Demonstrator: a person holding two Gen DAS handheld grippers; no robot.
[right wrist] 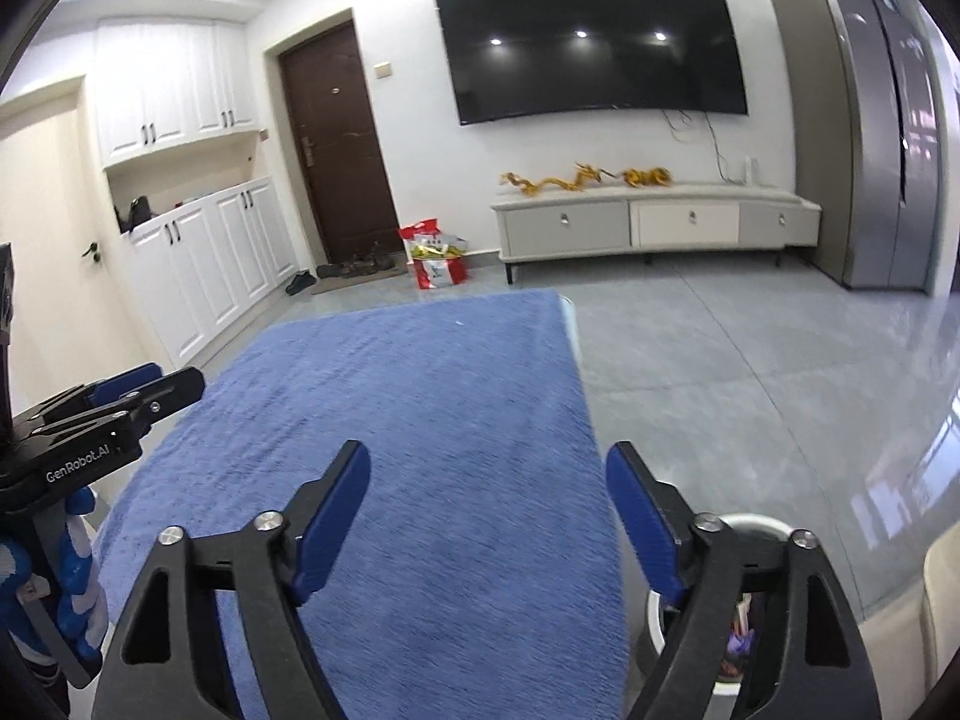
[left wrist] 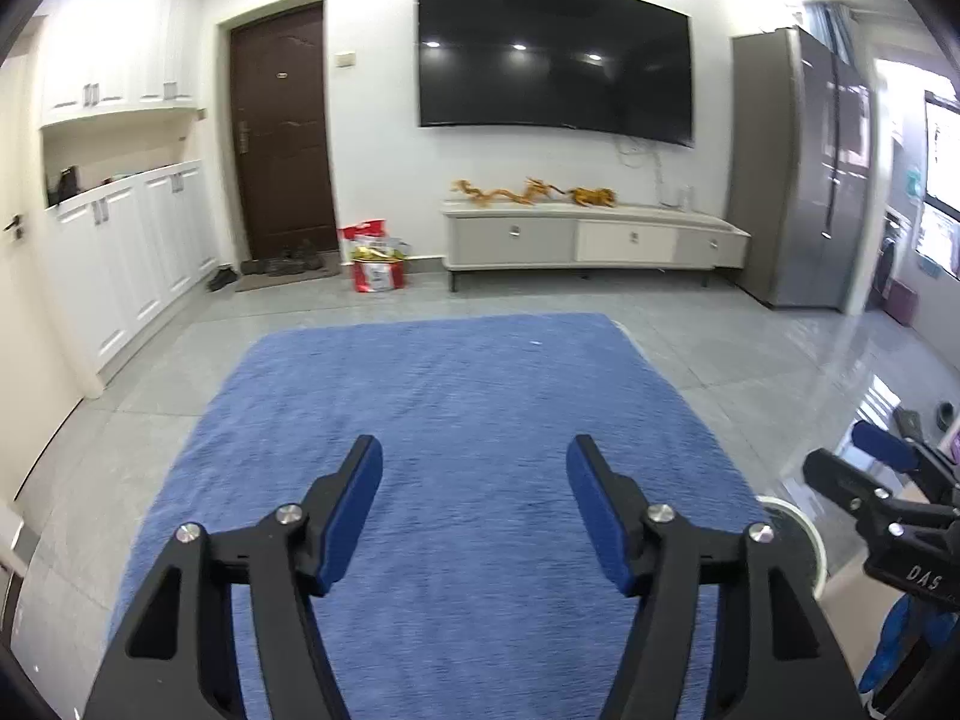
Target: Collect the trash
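Observation:
My left gripper (left wrist: 475,507) is open and empty, held above a table covered by a blue cloth (left wrist: 456,420). My right gripper (right wrist: 487,519) is open and empty over the cloth's right edge (right wrist: 420,420). A white round trash bin (right wrist: 753,531) stands on the floor just right of the table, partly hidden behind my right fingers; coloured scraps show inside it. Its rim also shows in the left wrist view (left wrist: 801,531). A tiny white speck (left wrist: 536,342) lies on the far part of the cloth. Each gripper shows at the edge of the other's view.
A TV (left wrist: 552,54) hangs on the far wall above a low cabinet (left wrist: 594,237). A brown door (left wrist: 282,138), red bags (left wrist: 377,264), white cupboards (left wrist: 132,252) and a grey fridge (left wrist: 804,168) ring the grey tiled floor (right wrist: 750,372).

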